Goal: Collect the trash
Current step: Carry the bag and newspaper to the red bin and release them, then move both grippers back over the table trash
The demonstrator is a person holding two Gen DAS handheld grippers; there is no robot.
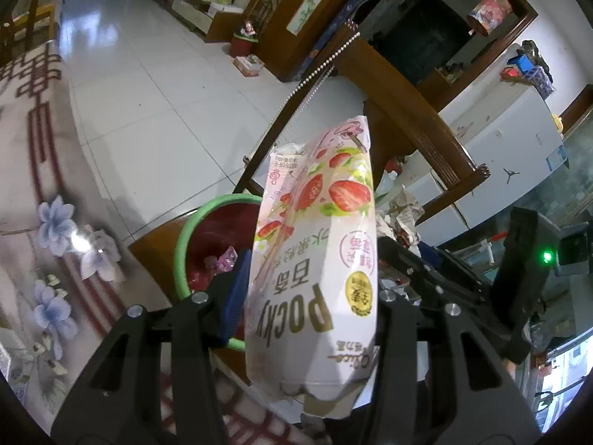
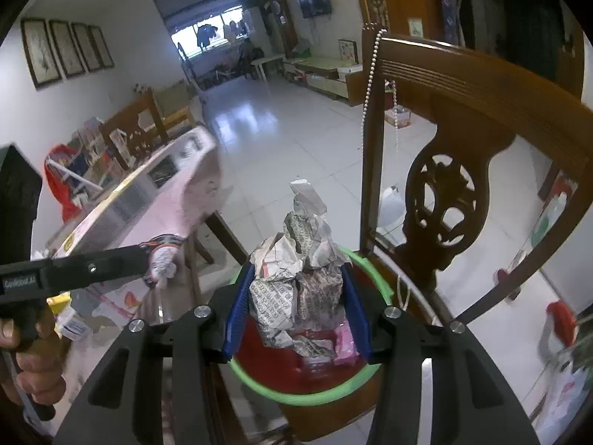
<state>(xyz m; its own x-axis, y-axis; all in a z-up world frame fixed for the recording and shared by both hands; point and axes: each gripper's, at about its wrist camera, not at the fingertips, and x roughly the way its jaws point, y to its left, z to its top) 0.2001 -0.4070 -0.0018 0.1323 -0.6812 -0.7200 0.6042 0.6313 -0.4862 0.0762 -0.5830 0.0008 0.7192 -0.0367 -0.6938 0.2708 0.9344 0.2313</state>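
1. The left gripper (image 1: 307, 296) grips a pink strawberry-printed Pocky box (image 1: 315, 244), upright above the green-rimmed red bin (image 1: 192, 230).
2. The right gripper (image 2: 296, 296) clamps crumpled newspaper (image 2: 296, 274) over the bin.
3. A wooden chair (image 2: 441, 193) stands just behind it.

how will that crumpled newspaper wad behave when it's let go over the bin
The crumpled newspaper looks light and springy: its loose folds bulge above the right gripper, so it may puff out. It should drop softly into the green-rimmed bin without rolling.
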